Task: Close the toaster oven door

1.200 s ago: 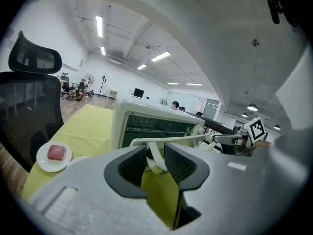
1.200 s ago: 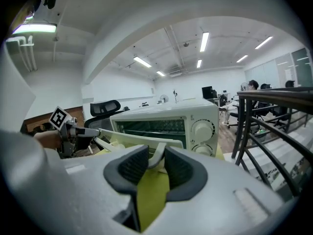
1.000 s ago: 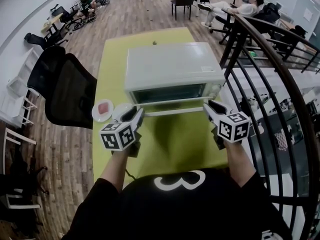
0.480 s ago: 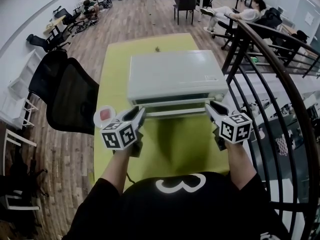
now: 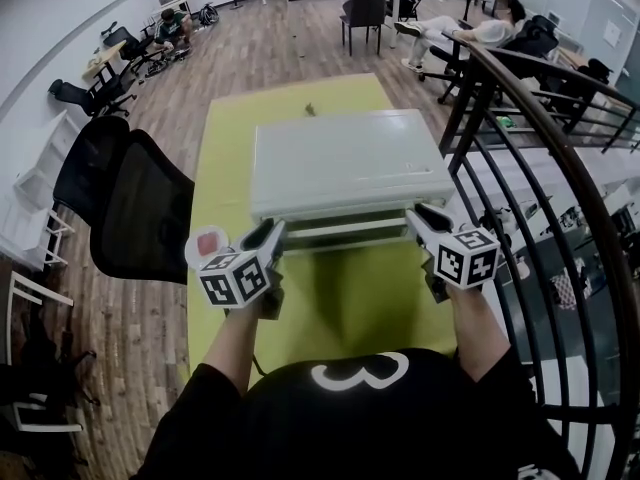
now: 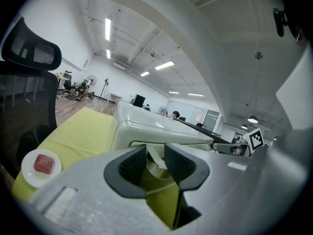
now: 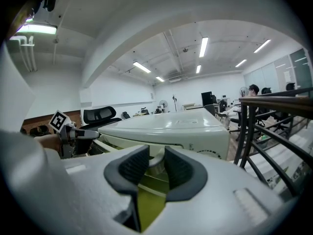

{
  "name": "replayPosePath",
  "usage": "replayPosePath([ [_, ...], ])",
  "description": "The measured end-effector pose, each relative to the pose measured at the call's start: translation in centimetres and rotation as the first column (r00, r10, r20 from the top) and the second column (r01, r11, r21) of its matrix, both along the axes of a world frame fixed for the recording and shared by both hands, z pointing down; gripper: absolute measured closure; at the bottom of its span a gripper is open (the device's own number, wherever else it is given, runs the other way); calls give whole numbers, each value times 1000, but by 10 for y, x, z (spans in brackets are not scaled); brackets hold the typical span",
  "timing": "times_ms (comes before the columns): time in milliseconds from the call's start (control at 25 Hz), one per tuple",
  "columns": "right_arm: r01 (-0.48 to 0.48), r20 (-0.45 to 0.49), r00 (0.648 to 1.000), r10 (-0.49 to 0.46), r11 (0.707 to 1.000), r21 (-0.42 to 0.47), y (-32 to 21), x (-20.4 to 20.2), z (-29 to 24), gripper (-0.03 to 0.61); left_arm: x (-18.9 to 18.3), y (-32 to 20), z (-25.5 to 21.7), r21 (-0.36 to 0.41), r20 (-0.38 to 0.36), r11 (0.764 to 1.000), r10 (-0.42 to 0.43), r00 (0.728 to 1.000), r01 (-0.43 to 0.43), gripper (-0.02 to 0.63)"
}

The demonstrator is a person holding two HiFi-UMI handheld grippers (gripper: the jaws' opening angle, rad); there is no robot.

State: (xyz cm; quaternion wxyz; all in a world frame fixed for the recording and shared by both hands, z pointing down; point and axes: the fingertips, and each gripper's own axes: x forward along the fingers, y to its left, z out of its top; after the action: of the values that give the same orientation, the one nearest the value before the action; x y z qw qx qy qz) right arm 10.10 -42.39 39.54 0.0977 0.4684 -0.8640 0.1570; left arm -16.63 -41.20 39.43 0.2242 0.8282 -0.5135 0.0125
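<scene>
White oven [image 5: 345, 158]: door handle [image 5: 343, 235] pinched in L claw [image 5: 272, 230] & R claw [image 5: 415, 216], R just tightening; plate [image 6: 27, 174] holds 1 red chunk [image 6: 43, 163].

Left of you: black mesh chair [image 5: 135, 203] beside the yellow-green table [image 5: 225, 148]. White plate [image 5: 192, 243] on the table's left edge holds a pink piece [image 5: 208, 241]. Right of you: black railing [image 5: 560, 168].

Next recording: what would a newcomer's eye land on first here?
A white box-shaped toaster oven sits midway along the yellow-green table, its door most of the way up. The left gripper and right gripper each hold one end of the pale door handle in their jaws. A small white plate with a pink chunk lies just left of the left gripper.
</scene>
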Motion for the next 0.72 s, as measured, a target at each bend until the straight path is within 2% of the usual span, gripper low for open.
replayPosePath([
  [560,-3,27,1000,3,1000,4,-6,1,-1,482,0,-5,-2,16,17,1000,2,1000,-2,497],
  [720,-2,-3,1000,2,999,40,-2,0,-6,471,2,0,-5,22,37,999,29,999,-30,481],
])
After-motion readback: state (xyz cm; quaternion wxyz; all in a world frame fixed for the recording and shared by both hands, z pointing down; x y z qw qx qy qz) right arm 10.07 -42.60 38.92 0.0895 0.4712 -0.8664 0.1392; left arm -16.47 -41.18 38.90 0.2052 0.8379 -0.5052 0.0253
